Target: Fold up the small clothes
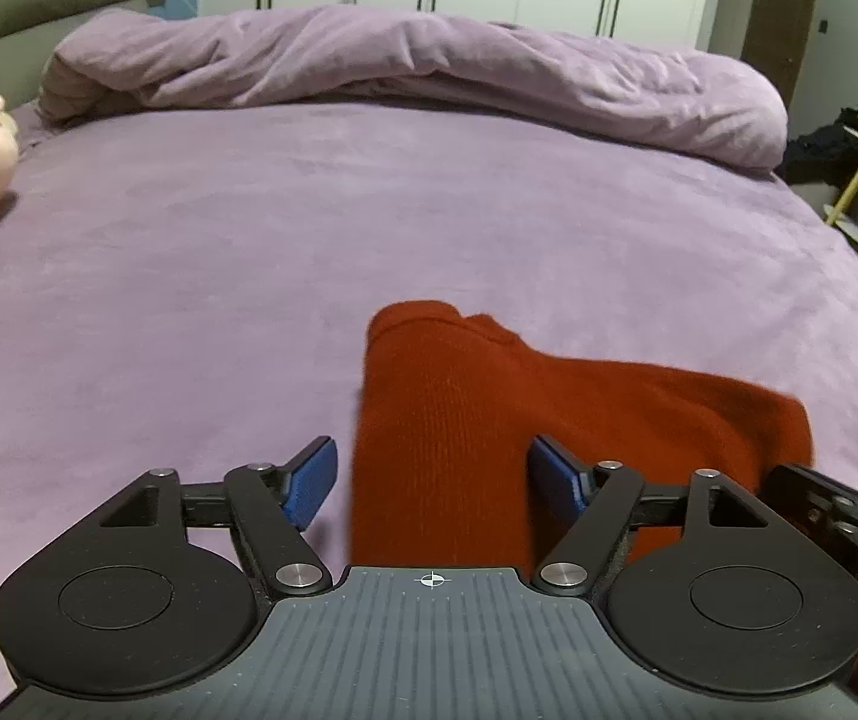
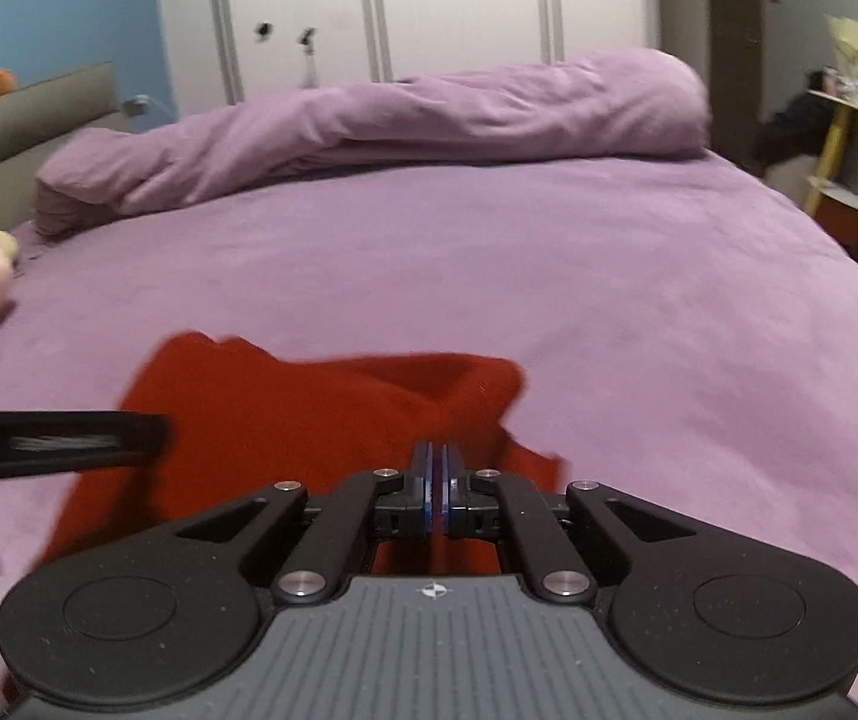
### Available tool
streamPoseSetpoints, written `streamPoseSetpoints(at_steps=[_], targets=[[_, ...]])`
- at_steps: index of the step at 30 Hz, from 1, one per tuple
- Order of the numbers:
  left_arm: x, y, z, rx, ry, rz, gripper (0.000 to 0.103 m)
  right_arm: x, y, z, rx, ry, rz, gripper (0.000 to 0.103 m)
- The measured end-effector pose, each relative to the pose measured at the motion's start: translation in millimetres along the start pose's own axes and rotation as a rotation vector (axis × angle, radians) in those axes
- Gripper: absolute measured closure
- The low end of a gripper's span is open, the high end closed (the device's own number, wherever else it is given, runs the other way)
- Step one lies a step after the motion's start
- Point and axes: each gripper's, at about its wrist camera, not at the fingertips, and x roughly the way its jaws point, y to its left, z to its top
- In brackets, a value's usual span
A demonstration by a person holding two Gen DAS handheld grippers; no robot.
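Mid-fold: my right gripper (image 2: 435, 483) is pinching the red knit (image 2: 285, 414) w/ jaws closed; left gripper (image 1: 432, 483) is gaping, empty. Next I'm prob regrabbing an edge w/ left.

Red knit garment (image 1: 459, 438), ribbed, small, crumpled and partly folded, lies on the purple bed sheet (image 1: 249, 252) near its front edge; one rounded folded end points toward the bed's middle, edges blurred.
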Motion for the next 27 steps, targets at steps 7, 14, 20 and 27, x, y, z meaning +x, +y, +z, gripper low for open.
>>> streamPoseSetpoints(at_steps=[7,14,20,27], targets=[[26,1,-11,-0.022,-0.031,0.006,0.017,37,11,-14,-0.096,0.016,-0.082,0.098],[15,9,-11,-0.009,-0.008,-0.034,0.017,44,15,-24,-0.192,-0.017,-0.127,0.100],[-61,23,-35,0.027,0.046,-0.054,0.013,-12,17,-32,-0.151,0.046,-0.127,0.098],[-115,20,-93,0.051,0.167,0.027,0.007,-94,13,-72,-0.048,0.249,-0.037,0.053]])
